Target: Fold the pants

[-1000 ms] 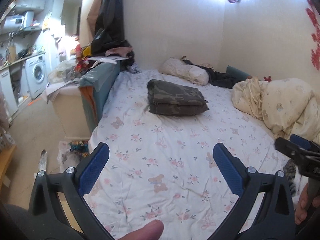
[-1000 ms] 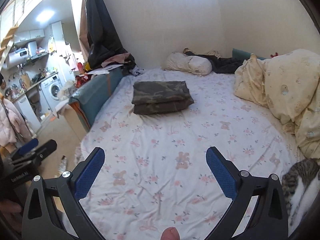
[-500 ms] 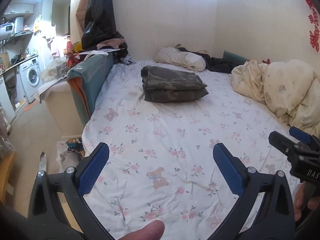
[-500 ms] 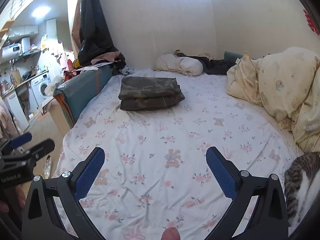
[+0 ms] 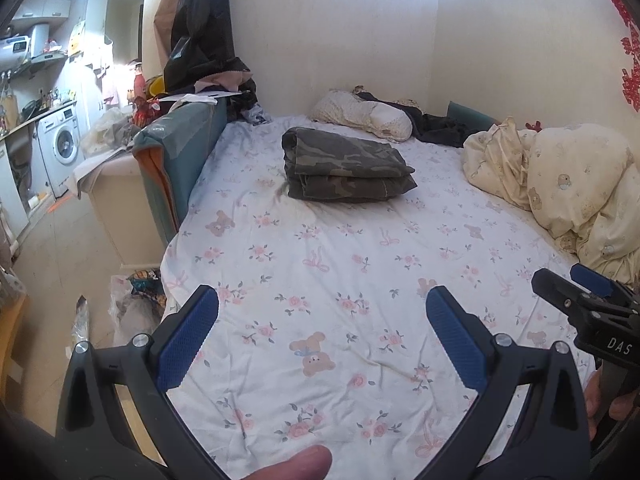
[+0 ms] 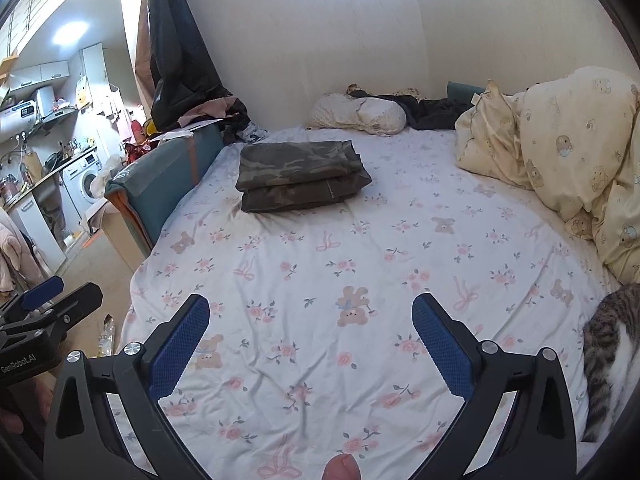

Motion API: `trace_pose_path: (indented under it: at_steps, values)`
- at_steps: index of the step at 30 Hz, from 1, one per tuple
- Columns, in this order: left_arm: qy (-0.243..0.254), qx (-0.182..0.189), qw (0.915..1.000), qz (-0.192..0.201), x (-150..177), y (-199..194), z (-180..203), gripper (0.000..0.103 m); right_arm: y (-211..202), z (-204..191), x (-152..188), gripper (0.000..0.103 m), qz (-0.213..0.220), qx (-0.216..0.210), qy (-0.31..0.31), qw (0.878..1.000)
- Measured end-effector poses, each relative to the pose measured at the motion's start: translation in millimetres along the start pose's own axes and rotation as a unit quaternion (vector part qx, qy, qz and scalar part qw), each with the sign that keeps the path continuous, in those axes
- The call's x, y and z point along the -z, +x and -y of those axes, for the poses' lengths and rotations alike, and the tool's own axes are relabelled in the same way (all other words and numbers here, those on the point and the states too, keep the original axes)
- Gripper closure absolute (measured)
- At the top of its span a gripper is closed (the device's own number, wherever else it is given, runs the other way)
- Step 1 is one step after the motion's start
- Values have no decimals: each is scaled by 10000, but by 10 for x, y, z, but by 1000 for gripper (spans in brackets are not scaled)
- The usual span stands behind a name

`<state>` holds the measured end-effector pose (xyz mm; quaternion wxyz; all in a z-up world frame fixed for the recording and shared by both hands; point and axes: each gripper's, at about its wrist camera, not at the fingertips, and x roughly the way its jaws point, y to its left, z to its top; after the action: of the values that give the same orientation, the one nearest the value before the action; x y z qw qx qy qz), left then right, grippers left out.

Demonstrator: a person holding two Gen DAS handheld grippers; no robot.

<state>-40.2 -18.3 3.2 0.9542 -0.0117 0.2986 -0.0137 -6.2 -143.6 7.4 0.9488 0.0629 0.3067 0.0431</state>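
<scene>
Hovering my left gripper over near end of bed, fingers spreading wide, gripping nothing. Holding my right gripper alongside, fingers likewise gaping wide and empty. Pants, camouflage, lying folded in neat stack on floral sheet toward far end of bed, well apart from both grippers. Pillow sitting behind pants by wall. Striped cat lying at right edge of bed.
</scene>
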Motion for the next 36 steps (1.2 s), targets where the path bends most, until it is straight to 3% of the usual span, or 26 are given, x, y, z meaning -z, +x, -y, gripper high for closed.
trace_pose_path:
  at_steps: [36]
  values:
    - [57,-36,9999,95,-42,-80,-19,1,-20,-69,-9,0,-2,59,-129,9999]
